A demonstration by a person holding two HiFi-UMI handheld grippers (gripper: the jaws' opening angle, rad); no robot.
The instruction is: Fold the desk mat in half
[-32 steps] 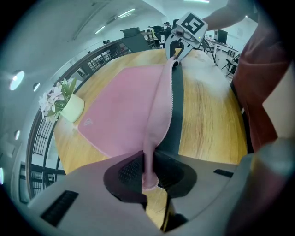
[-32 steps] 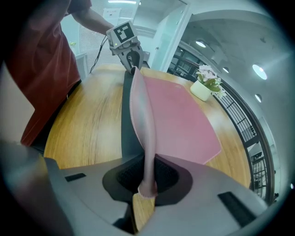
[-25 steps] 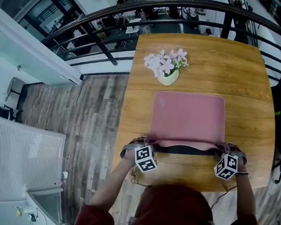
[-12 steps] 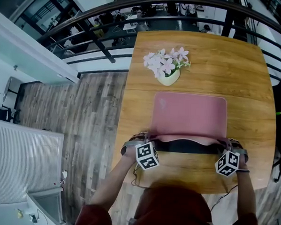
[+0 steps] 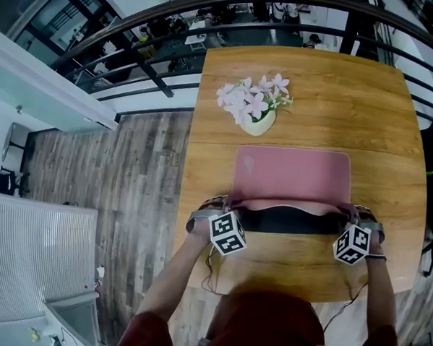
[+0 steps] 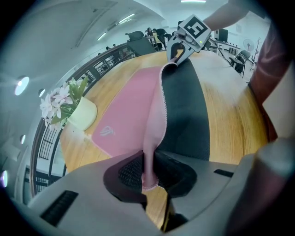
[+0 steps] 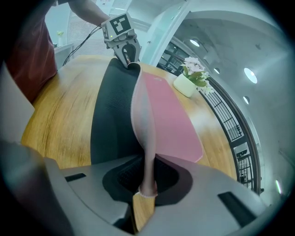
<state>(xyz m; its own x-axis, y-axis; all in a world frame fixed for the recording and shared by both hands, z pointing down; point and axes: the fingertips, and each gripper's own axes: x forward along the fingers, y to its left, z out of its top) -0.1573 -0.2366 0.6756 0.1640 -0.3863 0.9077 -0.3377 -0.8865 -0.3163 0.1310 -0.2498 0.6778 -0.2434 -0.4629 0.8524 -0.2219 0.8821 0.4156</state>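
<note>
Left hand-held gripper (image 6: pixel 148 179), nearly closed, pinches one near corner of the desk mat (image 5: pixel 292 176); right hand-held gripper (image 7: pixel 146 184) pinches the other. Between them the mat's near edge hangs raised above the tabletop (image 5: pixel 379 105), black underside showing. A flower pot (image 5: pixel 257 120) stands beyond the mat's far edge

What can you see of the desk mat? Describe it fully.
The desk mat is a thin, flexible rectangle with rounded corners, pink on top with a faint logo, black underneath, stitched at the edge. Its far part lies flat on the wooden table. Its near edge is lifted, each near corner pinched in the jaws of the left gripper and right gripper.
</note>
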